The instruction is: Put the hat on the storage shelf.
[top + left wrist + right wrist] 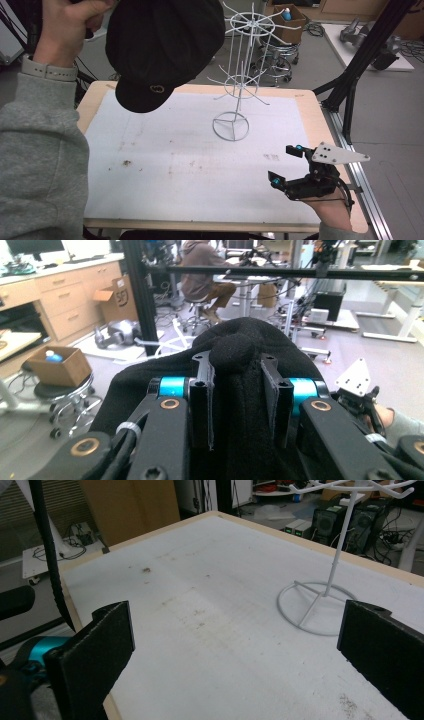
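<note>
A black cap (165, 45) with a small gold emblem on its brim hangs high above the table's back left. A hand and grey sleeve come in from the left at its top. In the left gripper view my left gripper (235, 362) is shut on the cap (240, 340), its black fabric bunched between the two pads. A white wire rack (240, 75) stands on its ring base at the back middle of the white mat (190, 165). My right gripper (283, 165) rests low at the front right, jaws wide apart and empty. In its own view the right gripper (240, 630) faces the rack's base (315, 607).
The wooden table edge (310, 100) frames the mat. Black frame struts (357, 65) rise just off the right side. A cardboard box (289, 17) sits on a stool behind the rack. A person sits at a desk (202, 270) far behind.
</note>
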